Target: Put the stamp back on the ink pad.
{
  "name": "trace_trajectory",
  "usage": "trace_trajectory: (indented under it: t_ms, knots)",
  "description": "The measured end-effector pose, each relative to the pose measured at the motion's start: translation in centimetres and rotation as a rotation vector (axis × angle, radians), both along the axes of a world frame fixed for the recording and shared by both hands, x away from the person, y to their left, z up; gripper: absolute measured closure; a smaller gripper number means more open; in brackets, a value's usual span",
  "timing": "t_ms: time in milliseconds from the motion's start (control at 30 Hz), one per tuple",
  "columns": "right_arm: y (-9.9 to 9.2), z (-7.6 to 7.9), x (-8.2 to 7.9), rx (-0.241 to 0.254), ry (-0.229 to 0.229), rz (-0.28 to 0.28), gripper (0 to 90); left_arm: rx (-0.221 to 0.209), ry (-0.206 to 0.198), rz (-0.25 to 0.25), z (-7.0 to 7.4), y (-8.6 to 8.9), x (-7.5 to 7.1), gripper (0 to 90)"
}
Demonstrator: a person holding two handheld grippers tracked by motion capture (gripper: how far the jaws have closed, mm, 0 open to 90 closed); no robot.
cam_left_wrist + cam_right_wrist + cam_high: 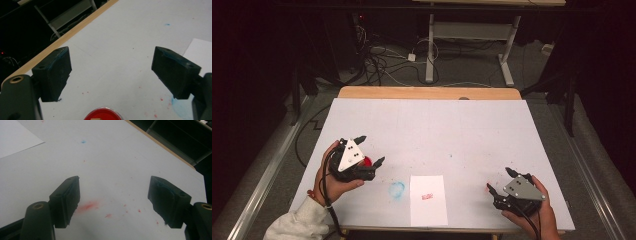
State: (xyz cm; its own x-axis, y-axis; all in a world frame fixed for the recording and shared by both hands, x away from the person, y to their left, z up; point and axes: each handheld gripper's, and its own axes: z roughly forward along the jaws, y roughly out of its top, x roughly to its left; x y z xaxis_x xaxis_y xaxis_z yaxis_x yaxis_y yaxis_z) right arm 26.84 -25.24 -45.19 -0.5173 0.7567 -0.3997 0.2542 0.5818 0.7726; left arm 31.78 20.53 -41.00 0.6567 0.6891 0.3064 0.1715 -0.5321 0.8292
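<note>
At lower left, our left gripper [371, 150] gapes wide around the red ink pad [367, 162], freeing it; our right gripper [499, 181] waits wide beside the stamped paper [428, 200].

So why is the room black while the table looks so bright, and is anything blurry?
High view: light falls on the white table, leaving the surroundings dark; the picture is soft and grainy. Left gripper view: the red round thing at the bottom edge is blurred. Right gripper view: the red smear looks fuzzy.
</note>
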Motion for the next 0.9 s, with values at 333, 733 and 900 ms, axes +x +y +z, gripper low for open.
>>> trace_trajectory:
  t_ms: [333,733,900]
  knots:
    - [0.1,0.4,-0.4,0.012,-0.017,0.006,26.8,0.011,-0.043,-0.027,0.5,-0.7,-1.7,15.8]
    - [0.8,0.4,-0.7,0.002,-0.025,0.025,26.8,0.029,-0.065,-0.044,-1.0,-0.7,-2.7,15.8]
    - [1.1,0.5,-0.8,-0.004,-0.024,0.034,26.8,0.045,-0.066,-0.044,-1.7,-0.3,-3.0,15.8]
